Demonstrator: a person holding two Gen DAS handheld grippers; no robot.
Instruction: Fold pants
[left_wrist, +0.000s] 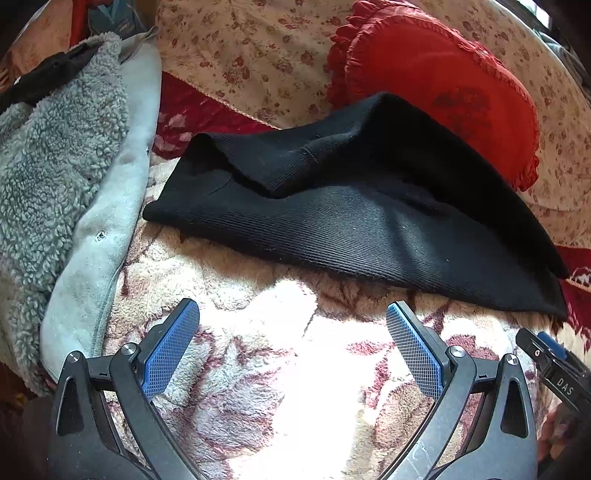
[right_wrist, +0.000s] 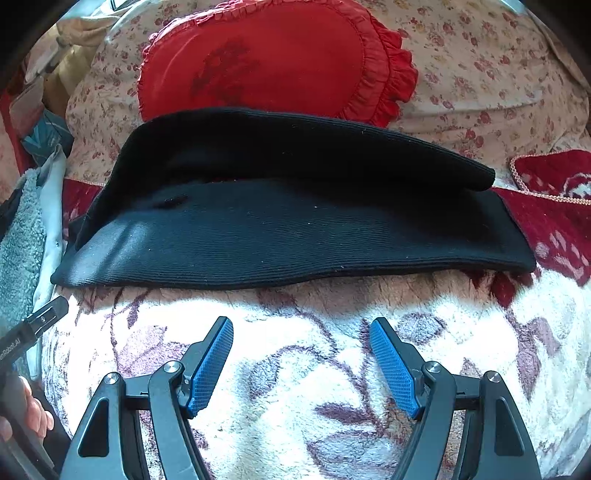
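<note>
The black pants (right_wrist: 288, 225) lie folded crosswise just beyond both tongs; right tongs (right_wrist: 301, 363) and left tongs (left_wrist: 291, 339), both wide and empty, look equally near.

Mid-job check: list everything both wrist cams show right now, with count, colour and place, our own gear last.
pants: one, black, folded in a flat stack on the blanket ahead of both grippers, top layer bulging up.
fleece blanket: one, cream with mauve leaf print, under the pants and grippers.
cushion: one, red with frilled edge, behind the pants.
floral cover: one, beige with small red flowers, at the back under the cushion.
red patterned cloth: one, dark red, right of the pants.
fleece jacket: one, grey, left of the pants.
left gripper: one, black with blue pads, jaws open, holding nothing.
right gripper: one, same colours, jaws open, holding nothing.
</note>
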